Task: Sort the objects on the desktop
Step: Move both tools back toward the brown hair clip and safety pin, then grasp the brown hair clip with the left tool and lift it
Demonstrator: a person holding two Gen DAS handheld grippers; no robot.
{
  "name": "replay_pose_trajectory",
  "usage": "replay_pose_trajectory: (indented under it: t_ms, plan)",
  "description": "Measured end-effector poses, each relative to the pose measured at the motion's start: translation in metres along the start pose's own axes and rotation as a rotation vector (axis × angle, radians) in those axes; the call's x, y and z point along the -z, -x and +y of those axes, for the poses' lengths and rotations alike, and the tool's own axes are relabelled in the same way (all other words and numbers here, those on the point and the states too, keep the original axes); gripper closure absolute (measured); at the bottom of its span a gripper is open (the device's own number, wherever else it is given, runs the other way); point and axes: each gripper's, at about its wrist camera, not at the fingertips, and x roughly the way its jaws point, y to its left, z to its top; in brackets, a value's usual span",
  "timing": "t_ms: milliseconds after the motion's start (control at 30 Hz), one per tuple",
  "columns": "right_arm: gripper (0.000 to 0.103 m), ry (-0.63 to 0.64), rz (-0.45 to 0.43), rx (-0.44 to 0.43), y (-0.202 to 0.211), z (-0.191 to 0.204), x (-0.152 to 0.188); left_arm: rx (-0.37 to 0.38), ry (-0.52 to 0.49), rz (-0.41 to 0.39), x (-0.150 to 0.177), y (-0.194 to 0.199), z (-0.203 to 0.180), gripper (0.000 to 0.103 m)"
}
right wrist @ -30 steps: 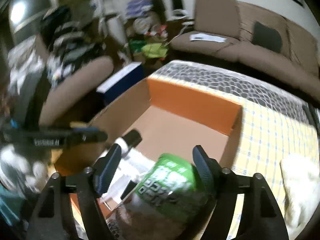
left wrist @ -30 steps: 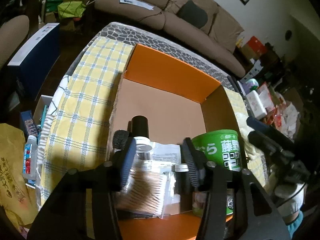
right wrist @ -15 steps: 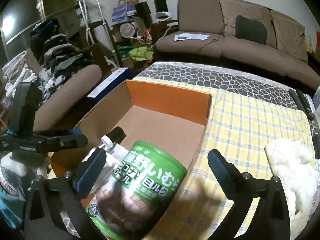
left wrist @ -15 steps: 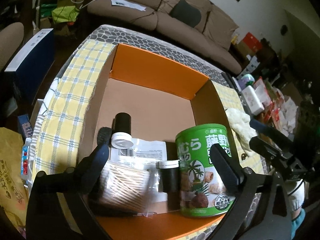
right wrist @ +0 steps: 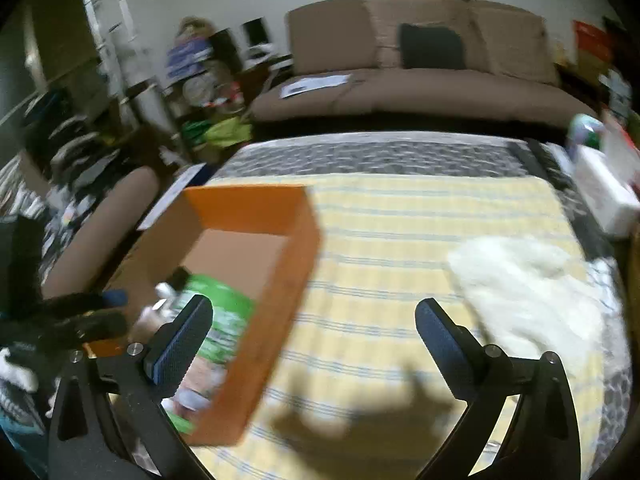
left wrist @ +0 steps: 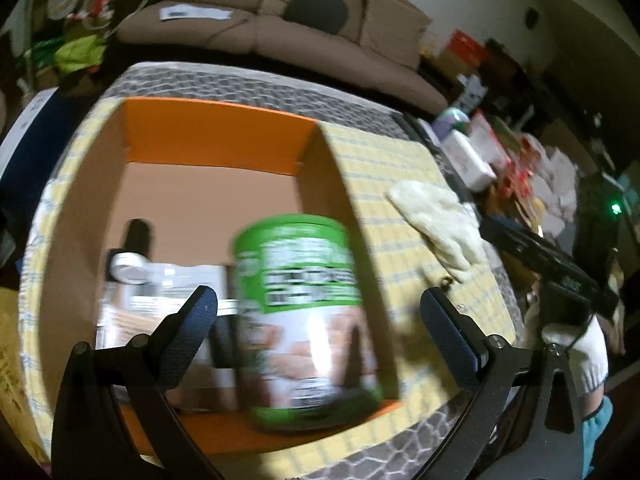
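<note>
The white cloth (right wrist: 528, 292) is the one loose thing left on the checked worktop (right wrist: 384, 248), well apart from the orange box (right wrist: 256, 208) where the green can (left wrist: 304, 300) stands upright. It lies ahead and to the right of the right tongs (right wrist: 314, 334), its length running away from them. Those tongs are spread wide and empty, and look the nearer. The left tongs (left wrist: 318, 328), also wide and empty, face the box.

Both grippers are sitting with jaws spread wide and empty, the left gripper (left wrist: 318, 318) reaching up from the lower edge of its frame and the right gripper (right wrist: 314, 326) doing likewise in its own.
</note>
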Motion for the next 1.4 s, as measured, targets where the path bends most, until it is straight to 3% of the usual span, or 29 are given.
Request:
replay_pose_trajectory:
  t_ms: [100,200,633,867,1100,1300,1400]
  plan:
    - [0.001,-0.018,0.004,0.110,0.018,-0.034,0.008,0.017,-0.049,0.014,0.001,-0.011,-0.035,0.001]
    - [0.001,-0.066,-0.002,0.153,0.033,-0.065,0.015,0.033,-0.098,0.030,0.004,-0.025,-0.070,0.001]
    - [0.001,-0.209,-0.045,0.181,0.076,-0.144,0.036,0.057,-0.291,0.104,0.034,-0.117,-0.195,0.002]
    - [0.001,-0.230,-0.033,0.190,0.076,-0.163,0.044,0.009,-0.366,0.133,0.044,-0.176,-0.217,0.008]
    - [0.001,-0.223,0.000,0.195,0.073,-0.176,0.053,-0.013,-0.423,0.144,0.047,-0.212,-0.226,0.022]
    - [0.025,-0.294,-0.007,0.171,0.075,-0.193,0.058,-0.009,-0.490,0.130,0.053,-0.227,-0.236,0.036]
    - [0.026,-0.294,-0.006,0.167,0.076,-0.194,0.058,-0.004,-0.509,0.129,0.057,-0.232,-0.237,0.043]
